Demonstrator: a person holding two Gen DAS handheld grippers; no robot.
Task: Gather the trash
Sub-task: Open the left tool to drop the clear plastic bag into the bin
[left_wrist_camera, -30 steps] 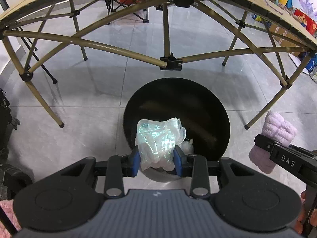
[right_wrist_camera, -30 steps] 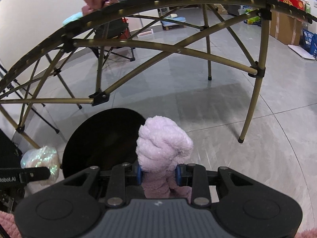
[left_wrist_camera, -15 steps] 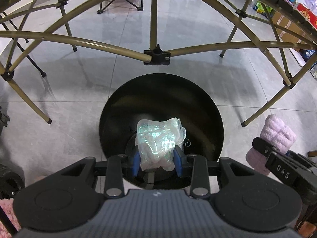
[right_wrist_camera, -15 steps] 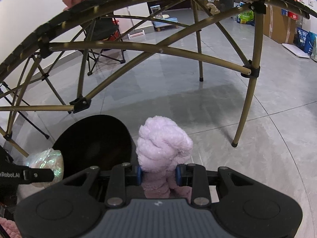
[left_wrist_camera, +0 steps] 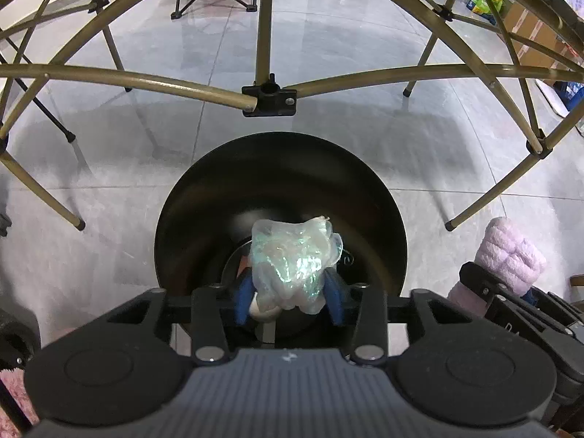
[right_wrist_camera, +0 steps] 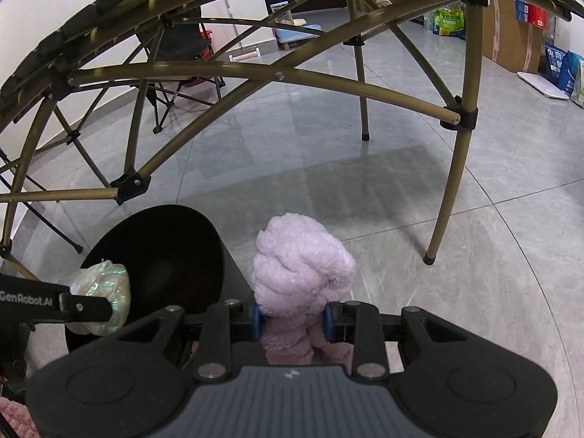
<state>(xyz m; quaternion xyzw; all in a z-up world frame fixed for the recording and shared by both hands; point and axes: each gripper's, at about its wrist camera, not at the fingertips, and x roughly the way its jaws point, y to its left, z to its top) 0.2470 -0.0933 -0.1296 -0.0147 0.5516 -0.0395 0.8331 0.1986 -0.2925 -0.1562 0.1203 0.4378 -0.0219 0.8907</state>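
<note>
Over the round black bin (left_wrist_camera: 281,168) hangs an iridescent wad of crumpled plastic (left_wrist_camera: 292,255). It sits between the blue pads of my left gripper (left_wrist_camera: 288,299), whose jaws are opening and have parted from its sides. My right gripper (right_wrist_camera: 292,319) is shut on a fluffy lilac cloth bundle (right_wrist_camera: 303,259), held just right of the bin (right_wrist_camera: 164,241) and above the floor. The right wrist view shows the plastic wad (right_wrist_camera: 106,281) over the bin's near-left rim. The lilac bundle (left_wrist_camera: 511,252) also shows at the right edge of the left wrist view.
A folding table's gold tube frame (left_wrist_camera: 270,96) arches above and beyond the bin, with legs (right_wrist_camera: 443,219) planted on the grey tiled floor. A folding chair (right_wrist_camera: 175,54) stands behind it. Cardboard boxes and bags (right_wrist_camera: 511,36) line the far right. Pink fuzzy fabric (left_wrist_camera: 11,387) lies at bottom left.
My left gripper moved forward and down until the bin lay centred under the wad, and its jaws have spread apart. The right gripper sank a little, keeping its hold on the lilac bundle.
</note>
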